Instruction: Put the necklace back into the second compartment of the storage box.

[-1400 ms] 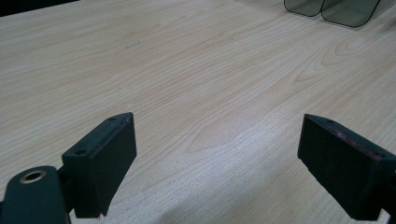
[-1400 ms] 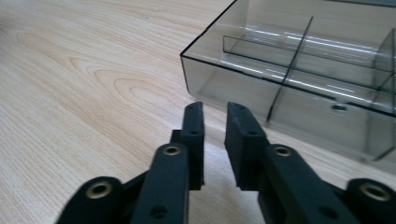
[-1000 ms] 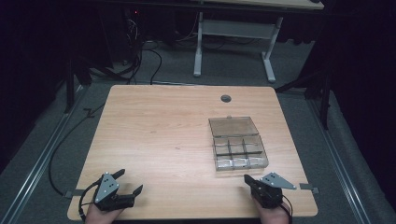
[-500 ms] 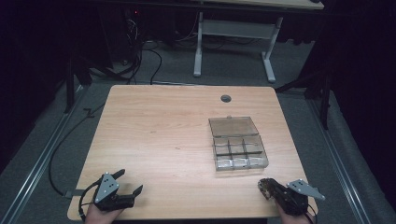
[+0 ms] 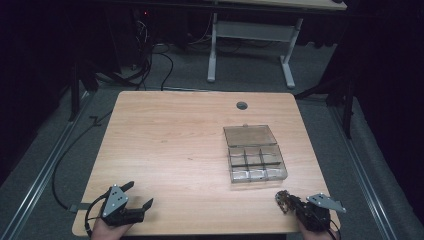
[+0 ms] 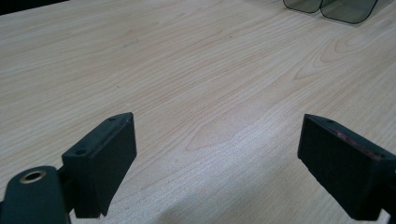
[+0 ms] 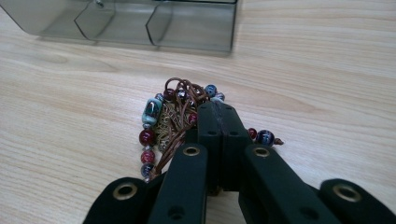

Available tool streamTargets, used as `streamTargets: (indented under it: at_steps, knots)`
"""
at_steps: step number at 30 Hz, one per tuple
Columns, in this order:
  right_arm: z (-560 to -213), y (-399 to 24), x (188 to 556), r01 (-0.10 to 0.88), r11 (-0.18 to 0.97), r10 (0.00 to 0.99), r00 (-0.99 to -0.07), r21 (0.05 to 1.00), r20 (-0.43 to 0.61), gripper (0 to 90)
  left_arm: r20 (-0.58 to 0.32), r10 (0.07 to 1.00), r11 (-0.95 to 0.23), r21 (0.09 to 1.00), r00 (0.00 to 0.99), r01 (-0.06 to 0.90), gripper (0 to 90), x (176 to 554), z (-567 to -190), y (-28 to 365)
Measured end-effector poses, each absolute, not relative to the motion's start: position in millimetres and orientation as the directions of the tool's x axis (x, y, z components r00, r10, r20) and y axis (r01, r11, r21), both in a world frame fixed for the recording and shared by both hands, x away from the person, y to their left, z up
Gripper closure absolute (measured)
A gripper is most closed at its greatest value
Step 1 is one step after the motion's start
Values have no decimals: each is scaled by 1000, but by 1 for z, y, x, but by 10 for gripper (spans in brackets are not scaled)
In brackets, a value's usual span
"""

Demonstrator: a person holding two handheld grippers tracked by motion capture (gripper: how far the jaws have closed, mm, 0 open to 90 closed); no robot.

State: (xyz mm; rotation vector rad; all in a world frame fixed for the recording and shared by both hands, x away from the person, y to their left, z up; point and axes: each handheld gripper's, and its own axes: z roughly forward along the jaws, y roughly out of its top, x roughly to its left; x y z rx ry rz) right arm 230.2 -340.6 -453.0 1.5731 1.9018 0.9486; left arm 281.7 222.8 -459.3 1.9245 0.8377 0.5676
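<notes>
A clear plastic compartment box (image 5: 255, 154) lies open on the wooden table (image 5: 170, 135), its lid folded back toward the far edge, and everything else sits in relation to it. Just in front of the box's near right corner, close to the person's edge of the table, the right gripper (image 5: 283, 201) has its jaws clenched on a tangle of beaded jewellery (image 7: 173, 114): brown cord with red, blue and pale turquoise beads bunched against the closed pads. The bundle rests low at the tabletop, near the box's front wall (image 7: 140, 23) but apart from it. Far off to the left of the box, at the near left corner of the table, the left gripper (image 5: 138, 196) stands released, its jaws wide apart over bare wood with nothing between them.
</notes>
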Motion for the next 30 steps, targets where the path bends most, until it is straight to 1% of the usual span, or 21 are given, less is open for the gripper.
streamTargets:
  at_steps: [9,11,18,22,24,26,30]
  knots:
    - [-454,-322,245,628,149,960,-277,764,40,900,46,748,-336,887,662,318,122,282,-459,223]
    - [-455,-316,247,629,153,955,-292,762,50,900,45,749,-335,887,661,319,121,282,-459,223]
    - [-455,-297,249,623,189,937,-345,759,50,897,48,749,-336,887,661,317,121,281,-459,223]
    - [-453,-297,247,614,186,941,-337,767,41,895,47,749,-335,887,661,317,121,281,-459,223]
    - [-451,-305,243,618,156,952,-302,770,50,896,46,749,-335,887,661,317,121,281,-459,223]
    - [-454,-309,241,630,154,954,-296,761,53,896,45,747,-337,886,663,319,121,281,-459,223]
    - [-457,-308,236,637,160,948,-312,754,62,896,47,747,-338,886,663,319,121,281,-459,223]
